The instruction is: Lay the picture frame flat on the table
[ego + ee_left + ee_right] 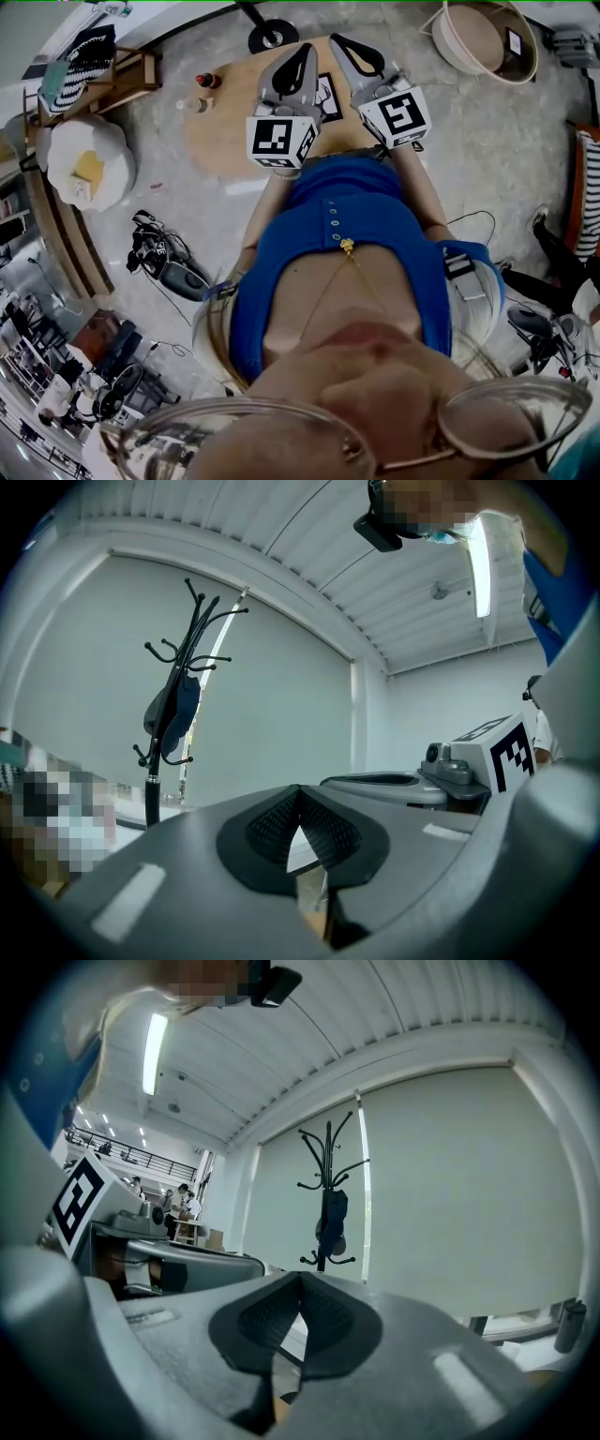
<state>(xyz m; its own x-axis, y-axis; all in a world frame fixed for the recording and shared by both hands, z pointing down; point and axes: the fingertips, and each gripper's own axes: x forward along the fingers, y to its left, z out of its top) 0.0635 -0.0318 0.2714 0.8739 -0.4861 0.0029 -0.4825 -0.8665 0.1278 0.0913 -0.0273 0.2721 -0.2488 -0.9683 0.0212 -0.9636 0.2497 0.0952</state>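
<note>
In the head view both grippers are held level over a round wooden table. The picture frame, dark-edged with a pale picture, shows on the tabletop between them; the grippers partly hide it, and I cannot tell whether it stands or lies. My left gripper is just left of the frame and my right gripper just right of it. In the left gripper view the left gripper has its jaws meeting at the tip with nothing held. In the right gripper view the right gripper is likewise shut and empty.
A small red bottle and a pale little object stand on the table's left part. A coat rack stands beyond the table. A round basket is on the floor at the right, a white pouf at the left.
</note>
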